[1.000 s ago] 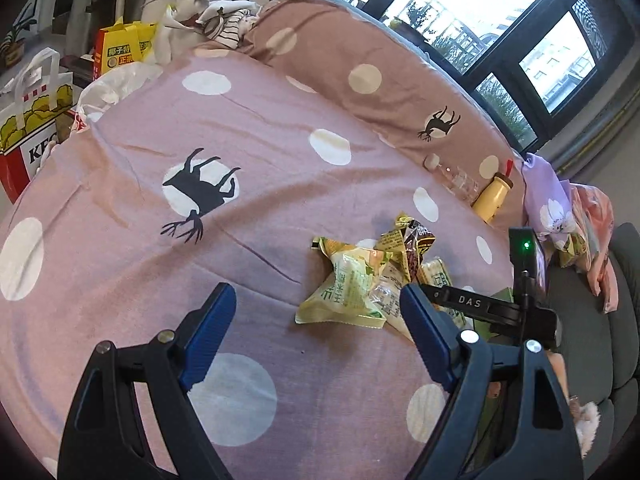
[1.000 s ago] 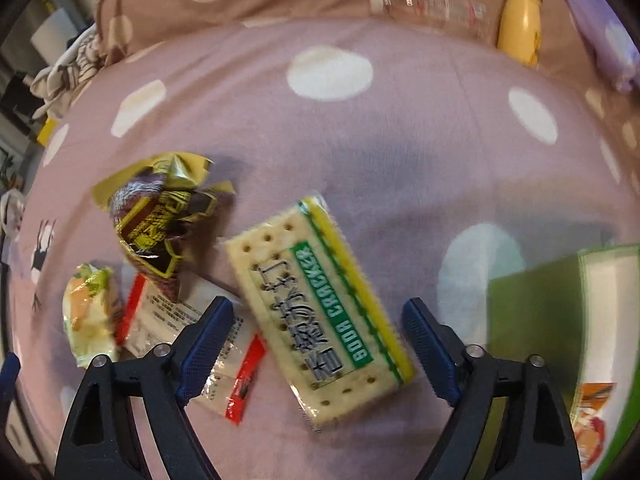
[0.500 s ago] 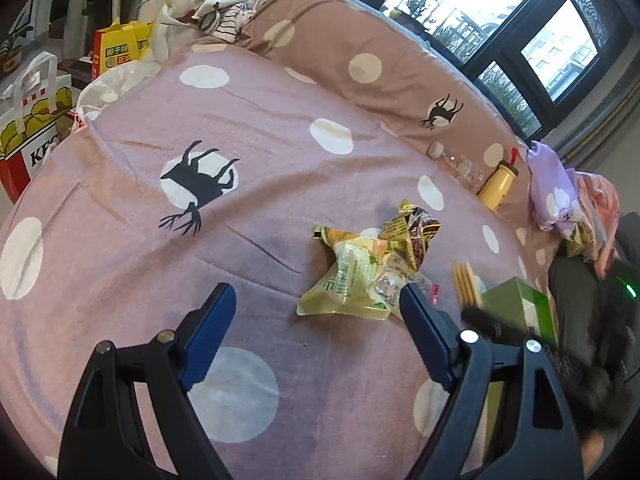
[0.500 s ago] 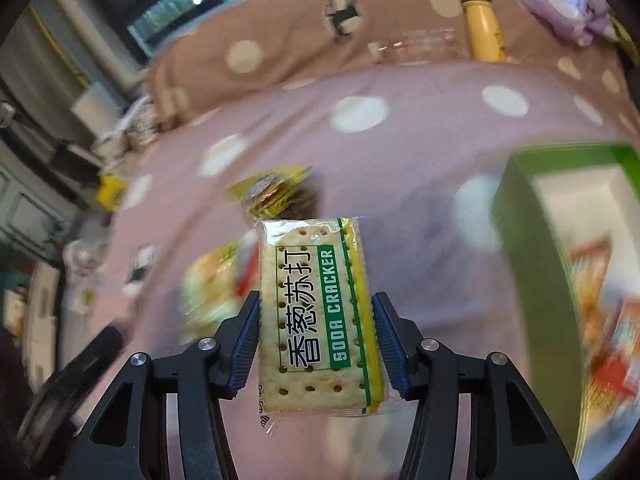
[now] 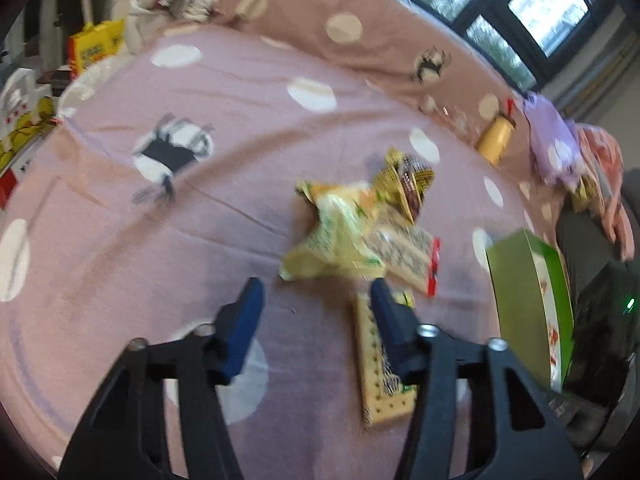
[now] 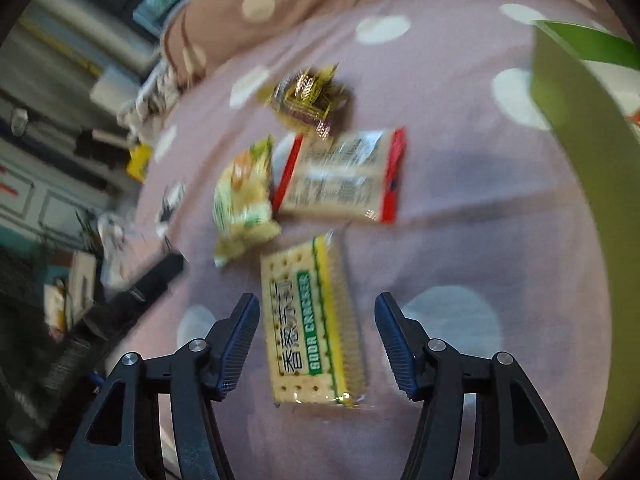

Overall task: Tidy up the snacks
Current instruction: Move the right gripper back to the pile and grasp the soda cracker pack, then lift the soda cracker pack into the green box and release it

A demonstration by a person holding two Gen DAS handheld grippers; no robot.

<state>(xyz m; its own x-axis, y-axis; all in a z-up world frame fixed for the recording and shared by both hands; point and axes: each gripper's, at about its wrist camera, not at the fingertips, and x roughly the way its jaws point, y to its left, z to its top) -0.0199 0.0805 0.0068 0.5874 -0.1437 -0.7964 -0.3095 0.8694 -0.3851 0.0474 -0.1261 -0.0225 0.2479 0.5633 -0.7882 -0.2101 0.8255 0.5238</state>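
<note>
A soda cracker pack with green lettering lies on the pink spotted blanket between the fingers of my right gripper. Its jaws are opening and the pads stand clear of the pack. My left gripper is closing with only blanket between its fingers; the same cracker pack shows partly behind its right finger. Just beyond lie a yellow-green snack bag, a red-edged pack and a brown-gold wrapper. A green box stands to the right, open on top.
A yellow bottle and a clear bottle lie by the brown pillow ridge at the back. Purple and pink bags sit at the far right. Shopping bags and boxes stand beyond the bed's left edge.
The right gripper, shut on the lifted cracker pack half a second ago, has let it go onto the blanket. The left jaws have narrowed and moved closer to the snacks.
</note>
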